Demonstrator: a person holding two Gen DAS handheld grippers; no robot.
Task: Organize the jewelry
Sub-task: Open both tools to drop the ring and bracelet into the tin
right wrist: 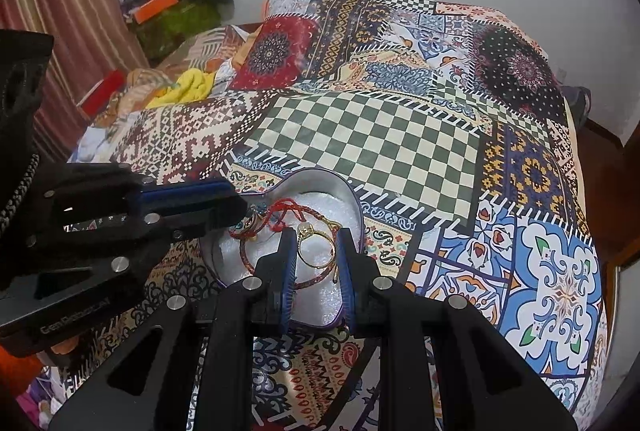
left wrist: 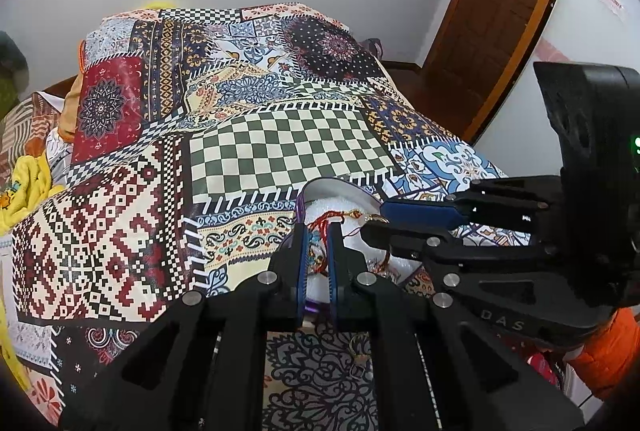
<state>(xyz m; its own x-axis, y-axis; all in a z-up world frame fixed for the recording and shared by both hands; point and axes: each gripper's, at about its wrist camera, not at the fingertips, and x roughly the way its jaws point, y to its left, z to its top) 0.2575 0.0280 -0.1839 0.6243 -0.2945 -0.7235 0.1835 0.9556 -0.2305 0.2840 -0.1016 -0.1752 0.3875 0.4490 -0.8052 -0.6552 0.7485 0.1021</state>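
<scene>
Gold ring (right wrist: 316, 246) sits between my right gripper's (right wrist: 316, 251) spread fingers, over the heart-shaped tin (right wrist: 320, 187); my left gripper (left wrist: 319, 251) pinches red thread bracelets (left wrist: 320, 227).

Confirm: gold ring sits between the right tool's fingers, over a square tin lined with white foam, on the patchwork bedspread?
Not quite: the tin is heart-shaped, not square, as the right wrist view shows. The rest holds: the gold ring sits between the right tool fingers, over the white foam lining, on the patchwork bedspread.
</scene>
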